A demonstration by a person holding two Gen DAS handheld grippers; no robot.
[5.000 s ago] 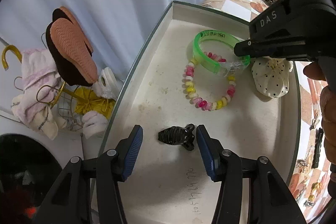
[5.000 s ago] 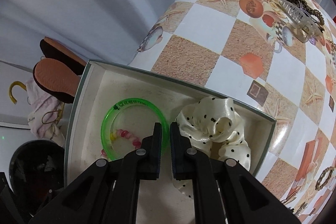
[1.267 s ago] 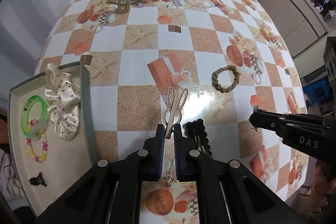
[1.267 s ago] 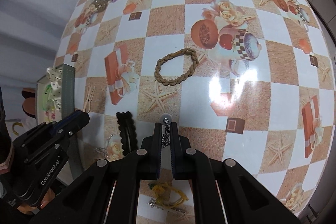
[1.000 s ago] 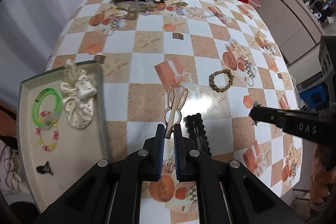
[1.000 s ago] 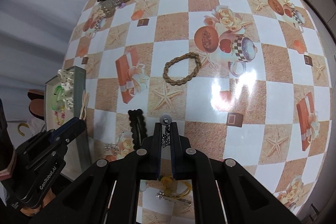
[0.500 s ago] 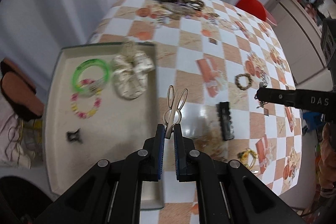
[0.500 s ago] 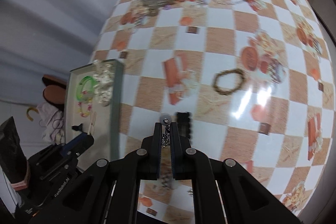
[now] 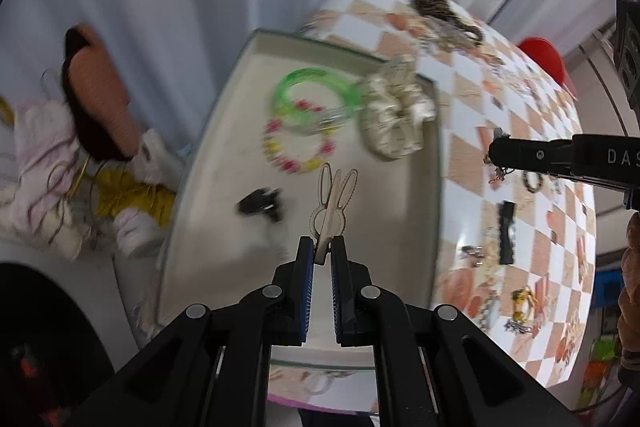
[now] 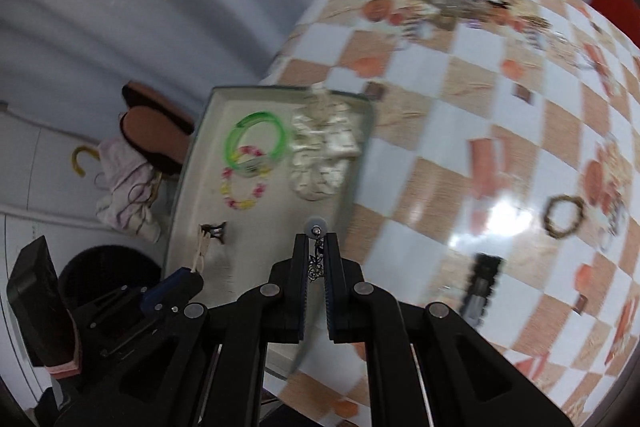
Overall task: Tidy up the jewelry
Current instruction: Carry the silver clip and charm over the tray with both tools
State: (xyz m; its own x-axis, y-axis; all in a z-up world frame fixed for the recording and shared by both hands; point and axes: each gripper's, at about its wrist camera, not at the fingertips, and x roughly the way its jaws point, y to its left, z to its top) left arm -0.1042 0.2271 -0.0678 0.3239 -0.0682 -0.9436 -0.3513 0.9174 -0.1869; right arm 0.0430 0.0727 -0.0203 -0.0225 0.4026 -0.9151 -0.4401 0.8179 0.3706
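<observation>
The left gripper [image 9: 322,253] pinches a wooden bunny-eared clip [image 9: 333,205] above the tray [image 9: 400,227]. The right gripper [image 10: 316,251] clamps a small metal pendant [image 10: 316,259] near the tray's right edge.

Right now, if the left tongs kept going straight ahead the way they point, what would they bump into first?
Probably the bare floor of the tray, just short of the beaded bracelet. The left tongs are shut on a rabbit-shaped clip, whose ears would arrive first. The picture is blurred, so depth is uncertain.

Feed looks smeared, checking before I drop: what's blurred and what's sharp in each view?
Left wrist: tray contents smear with motion, while the left gripper and its rabbit clip stay sharp. Right wrist: table streaks, glare patch beside the braided ring; right gripper sharp.
</observation>
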